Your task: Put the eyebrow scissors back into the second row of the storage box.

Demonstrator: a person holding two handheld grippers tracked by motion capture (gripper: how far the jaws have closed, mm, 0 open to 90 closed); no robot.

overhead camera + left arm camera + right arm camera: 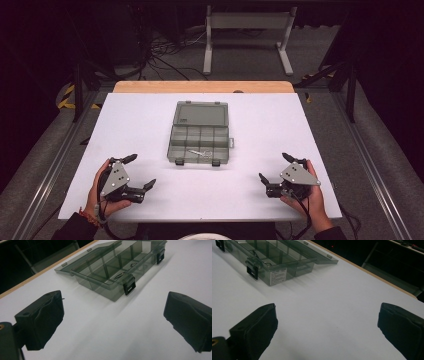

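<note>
A smoky clear plastic compartment box (200, 142) lies open at the middle of the white table, its lid (201, 114) folded back flat. A small metal item (200, 152) lies in a front compartment. Two black latches (129, 285) hang on the box's front wall. My left gripper (140, 171) rests near the front left of the table, held in a hand, jaws wide open and empty. My right gripper (274, 167) rests at the front right, also open and empty. The box (117, 267) lies ahead of the left jaws and up left (274, 262) of the right jaws.
The white table top (250, 125) has a wooden strip (202, 86) along its far edge. Beyond it stand a grey metal frame (247, 35) and cables on the dark floor. A white label (278, 275) is on the box's side wall.
</note>
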